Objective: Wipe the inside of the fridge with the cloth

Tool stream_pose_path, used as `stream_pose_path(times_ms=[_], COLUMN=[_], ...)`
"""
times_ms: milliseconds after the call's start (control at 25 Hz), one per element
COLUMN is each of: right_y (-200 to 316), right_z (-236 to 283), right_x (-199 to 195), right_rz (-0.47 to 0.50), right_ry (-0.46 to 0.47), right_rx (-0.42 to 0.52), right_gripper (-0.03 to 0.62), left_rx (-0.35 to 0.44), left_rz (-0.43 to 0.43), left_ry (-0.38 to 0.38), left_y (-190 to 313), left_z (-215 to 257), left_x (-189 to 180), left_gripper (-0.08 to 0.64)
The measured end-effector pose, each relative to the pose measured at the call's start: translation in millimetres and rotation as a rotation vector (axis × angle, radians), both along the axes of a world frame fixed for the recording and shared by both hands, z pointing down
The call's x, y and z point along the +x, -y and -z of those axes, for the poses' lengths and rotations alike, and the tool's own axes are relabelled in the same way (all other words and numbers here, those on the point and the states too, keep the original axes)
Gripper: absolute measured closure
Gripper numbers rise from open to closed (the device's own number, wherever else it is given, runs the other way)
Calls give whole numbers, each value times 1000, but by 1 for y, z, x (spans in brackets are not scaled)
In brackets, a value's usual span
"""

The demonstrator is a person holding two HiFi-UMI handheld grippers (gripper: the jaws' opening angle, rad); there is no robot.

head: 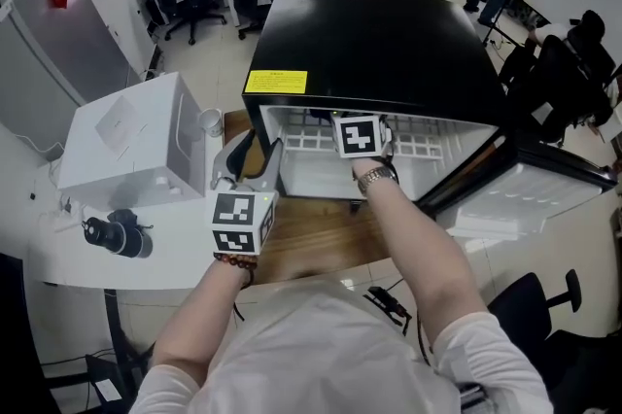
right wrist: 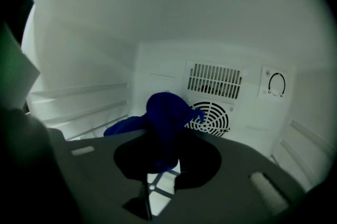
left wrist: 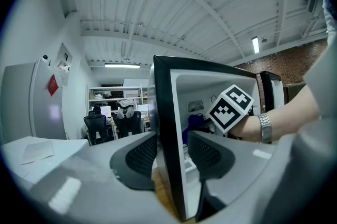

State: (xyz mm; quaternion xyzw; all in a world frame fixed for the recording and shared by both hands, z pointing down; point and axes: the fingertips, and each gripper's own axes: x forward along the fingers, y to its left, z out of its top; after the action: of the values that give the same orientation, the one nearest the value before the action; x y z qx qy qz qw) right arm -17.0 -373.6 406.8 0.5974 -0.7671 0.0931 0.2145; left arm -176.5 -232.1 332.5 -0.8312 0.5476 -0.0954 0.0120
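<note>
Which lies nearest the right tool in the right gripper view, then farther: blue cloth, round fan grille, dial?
1. Blue cloth, gripped in the right tool.
2. Round fan grille, back wall, centre.
3. Dial, back wall, upper right.

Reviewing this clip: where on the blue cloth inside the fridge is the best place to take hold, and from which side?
Grip the blue cloth at its bunched middle, coming in through the open front of the fridge. It is gathered into an upright wad there, thick enough for two pads, while a thin tail trails off to the left. The right gripper already holds it this way, which leaves loose fabric ahead for wiping.
</note>
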Motion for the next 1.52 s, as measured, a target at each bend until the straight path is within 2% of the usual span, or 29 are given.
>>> stream_pose_path(times_ms=[320,560,1000,1240,1520], right_y=[-5,-9,-16,-19,-26], right_z=[-2,-3,-4,-5,1], right_x=[38,84,120,163,160], right_rz=[-54,-89,-173,-208,-263], right_ry=[9,26,23,35,-8], right_rx=[-11,-19,-33,-25,-4], right_gripper=[520,520,519,518,518], left_rx=[-6,-5,-4,-2,-3], left_rz=[23,43,60,73,71], left_ry=[-6,4,-11,-10,-15], left_y=[1,1,1,1,2], left_z=[1,2,3,3,4], left_x=[2,19,2,23,2], left_gripper=[380,380,381,380,380])
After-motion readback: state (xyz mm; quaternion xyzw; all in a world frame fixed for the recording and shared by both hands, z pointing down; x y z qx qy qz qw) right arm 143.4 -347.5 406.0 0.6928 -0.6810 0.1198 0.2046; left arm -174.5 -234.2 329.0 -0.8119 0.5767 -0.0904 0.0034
